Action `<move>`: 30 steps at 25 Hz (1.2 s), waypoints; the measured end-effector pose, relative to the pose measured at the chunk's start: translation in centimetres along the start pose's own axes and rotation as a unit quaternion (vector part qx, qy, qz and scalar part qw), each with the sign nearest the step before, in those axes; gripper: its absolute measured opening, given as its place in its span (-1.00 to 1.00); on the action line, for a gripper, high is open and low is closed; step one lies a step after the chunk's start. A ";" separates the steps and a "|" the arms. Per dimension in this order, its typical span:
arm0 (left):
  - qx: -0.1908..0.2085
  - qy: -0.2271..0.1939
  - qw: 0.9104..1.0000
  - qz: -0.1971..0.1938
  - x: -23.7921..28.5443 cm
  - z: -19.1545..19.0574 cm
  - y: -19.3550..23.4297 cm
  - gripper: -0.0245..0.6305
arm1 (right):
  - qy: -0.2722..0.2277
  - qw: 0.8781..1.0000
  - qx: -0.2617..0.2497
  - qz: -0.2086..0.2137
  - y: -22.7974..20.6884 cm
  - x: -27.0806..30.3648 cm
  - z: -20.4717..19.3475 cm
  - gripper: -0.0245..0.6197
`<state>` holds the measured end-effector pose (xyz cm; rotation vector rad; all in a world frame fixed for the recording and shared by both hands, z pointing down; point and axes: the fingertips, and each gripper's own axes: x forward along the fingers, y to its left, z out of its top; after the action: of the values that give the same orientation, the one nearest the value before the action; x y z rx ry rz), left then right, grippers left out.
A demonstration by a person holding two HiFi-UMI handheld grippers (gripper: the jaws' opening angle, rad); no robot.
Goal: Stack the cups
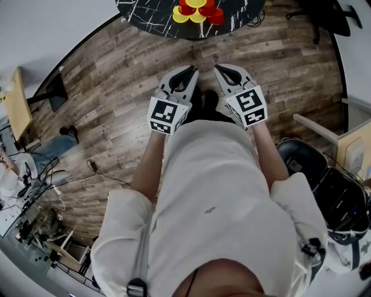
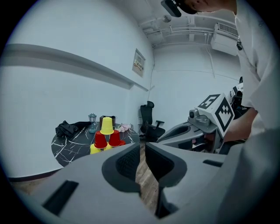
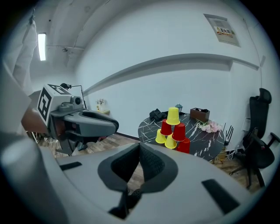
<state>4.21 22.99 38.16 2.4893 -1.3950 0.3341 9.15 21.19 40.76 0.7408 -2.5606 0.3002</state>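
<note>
A pyramid of red and yellow cups stands on a round black marble table ahead of me, with one yellow cup on top. In the left gripper view the cups are far beyond the jaws. Both grippers are held side by side over the wooden floor, well short of the table. My left gripper has only a narrow gap between its pads and nothing in it. My right gripper is shut and empty, its tips touching.
A lantern, a dark cloth, a brown box and pink flowers share the table. A black office chair stands to the table's right. Desks with cables line the left side.
</note>
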 end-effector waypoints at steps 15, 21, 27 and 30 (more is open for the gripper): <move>-0.009 0.004 0.999 0.031 -1.1 -0.3 1.0 -0.88 | -0.014 1.000 -0.025 0.012 0.4 0.2 0.9 -0.91; -0.007 0.002 0.999 0.031 -0.7 0.2 1.0 -0.88 | -0.037 0.999 -0.023 0.008 -0.1 -0.2 2.2 -0.91; -0.001 -0.001 1.000 0.025 -0.5 0.8 0.9 -0.88 | -0.046 0.999 -0.025 0.000 -0.5 -0.3 2.8 -0.91; 0.001 -0.001 1.000 0.021 -0.5 1.1 0.9 -0.88 | -0.051 0.998 -0.023 -0.007 -0.6 -0.5 3.1 -0.91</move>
<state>3.22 22.56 37.12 2.4655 -1.4501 0.3410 8.70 19.85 37.86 0.7743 -2.6470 0.2039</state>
